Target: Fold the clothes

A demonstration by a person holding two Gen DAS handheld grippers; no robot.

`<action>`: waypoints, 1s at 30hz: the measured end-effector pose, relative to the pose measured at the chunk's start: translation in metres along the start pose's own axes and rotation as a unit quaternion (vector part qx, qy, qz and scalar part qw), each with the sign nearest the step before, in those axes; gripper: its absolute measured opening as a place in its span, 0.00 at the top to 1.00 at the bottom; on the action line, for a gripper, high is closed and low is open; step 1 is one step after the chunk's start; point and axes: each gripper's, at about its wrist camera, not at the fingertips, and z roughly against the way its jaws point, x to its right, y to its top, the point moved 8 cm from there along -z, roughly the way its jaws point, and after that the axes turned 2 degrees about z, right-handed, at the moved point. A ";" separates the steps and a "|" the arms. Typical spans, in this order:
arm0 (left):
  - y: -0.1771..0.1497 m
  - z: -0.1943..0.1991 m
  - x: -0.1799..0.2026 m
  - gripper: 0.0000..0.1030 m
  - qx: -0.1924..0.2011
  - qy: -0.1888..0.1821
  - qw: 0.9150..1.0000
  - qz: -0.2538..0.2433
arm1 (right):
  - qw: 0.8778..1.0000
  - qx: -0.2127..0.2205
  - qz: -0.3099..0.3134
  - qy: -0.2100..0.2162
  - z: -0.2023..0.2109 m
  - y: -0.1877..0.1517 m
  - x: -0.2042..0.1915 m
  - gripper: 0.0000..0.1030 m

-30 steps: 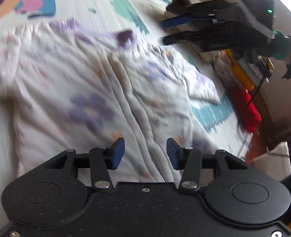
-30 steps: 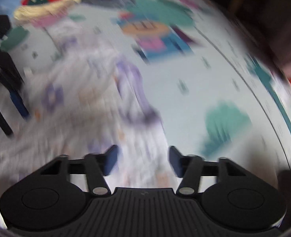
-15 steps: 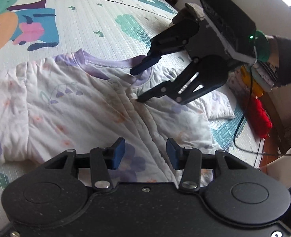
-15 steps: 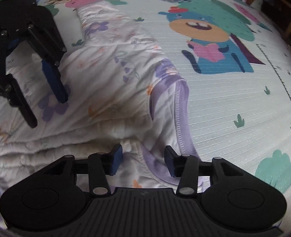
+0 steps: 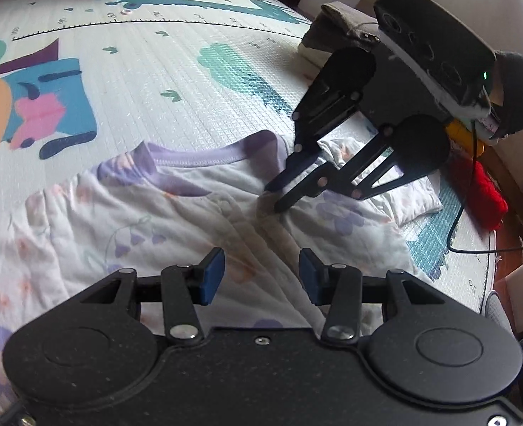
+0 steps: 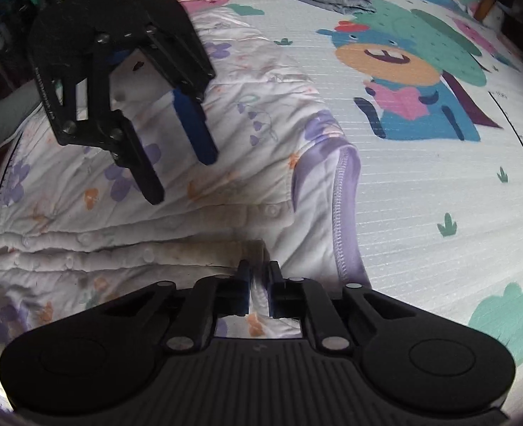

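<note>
Floral top (image 6: 197, 163) lies spread, unfolded, on the play mat (image 6: 421, 191); right gripper (image 6: 258, 289) pinches its placket fabric (near the collar), left gripper (image 5: 257, 277) hovers wide-fingered. Folding remains.

The play mat (image 5: 162, 71) had a ruler line with little numbers printed along its far edge. Only 60 and 70 could be made out, and they were blurry. More tiny numbers sat by the mat's right edge, too small to read. No other words showed.
</note>
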 end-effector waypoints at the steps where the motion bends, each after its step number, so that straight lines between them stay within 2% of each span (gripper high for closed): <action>1: 0.001 0.000 0.000 0.56 0.000 0.000 1.000 -0.001 | 1.000 -0.004 0.006 -0.001 -0.003 0.000 -0.001 0.87; 4: 0.000 0.000 -0.003 0.56 0.001 0.003 1.000 0.002 | 1.000 0.001 0.002 0.003 -0.010 0.003 0.002 0.85; 8: 0.002 0.000 -0.006 0.56 0.003 0.009 1.000 -0.009 | 1.000 0.022 -0.005 -0.006 -0.004 0.002 0.001 0.92; 14: 0.008 -0.008 0.003 0.56 0.011 0.000 0.997 -0.075 | 0.996 0.085 -0.006 -0.040 0.026 0.008 -0.007 0.92; 18: 0.004 -0.013 0.002 0.56 0.004 -0.001 0.997 -0.076 | 0.993 0.110 -0.009 -0.041 0.033 0.012 -0.007 0.92; 30: -0.001 -0.023 -0.002 0.56 -0.011 -0.007 0.998 -0.069 | 0.987 0.136 -0.082 -0.030 0.010 0.011 0.015 0.92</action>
